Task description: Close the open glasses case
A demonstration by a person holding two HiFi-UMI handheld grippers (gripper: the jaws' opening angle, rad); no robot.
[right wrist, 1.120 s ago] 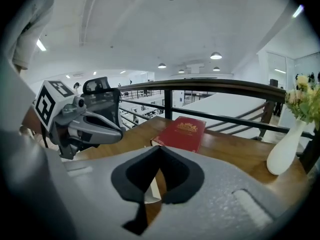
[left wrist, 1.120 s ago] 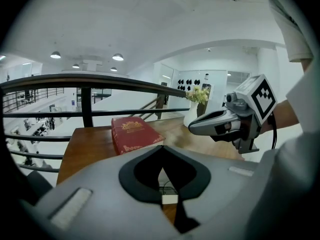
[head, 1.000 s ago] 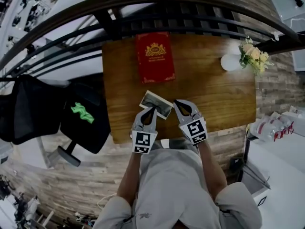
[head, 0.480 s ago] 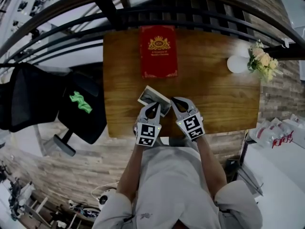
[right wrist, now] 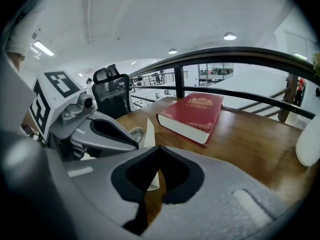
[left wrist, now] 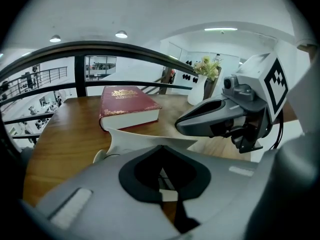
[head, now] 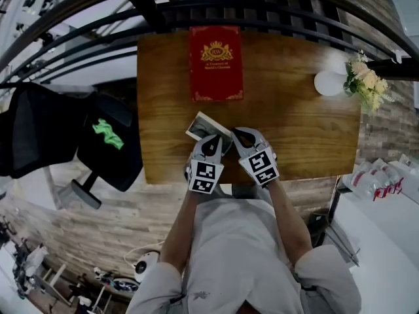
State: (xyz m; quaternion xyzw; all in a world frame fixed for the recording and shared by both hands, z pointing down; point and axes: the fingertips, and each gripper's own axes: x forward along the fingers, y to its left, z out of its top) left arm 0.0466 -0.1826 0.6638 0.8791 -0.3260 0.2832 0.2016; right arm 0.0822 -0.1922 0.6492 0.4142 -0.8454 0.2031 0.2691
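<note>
On a brown wooden table (head: 294, 110), just nearer than a red gilt hardback book (head: 216, 61), a pale open glasses case (head: 204, 124) lies lid-up, its long axis slanting far-left to near-right, where the left gripper (head: 213, 141) and right gripper (head: 238, 134), both pinched shut and empty, have edged closer, likely to close it.

A wooden surface on a railed mezzanine

We look down on a brown wooden surface (head: 301, 136) set against a dark curved railing (right wrist: 240, 51), with an open, brightly lit hall beyond its bars. A black office chair (head: 108, 149) stands just beside the surface's left edge, on a floor of wood planks (head: 85, 247). Overhead we see a white ceiling (right wrist: 150, 14) with round recessed lights (left wrist: 121, 34), and white walls farther back.
</note>
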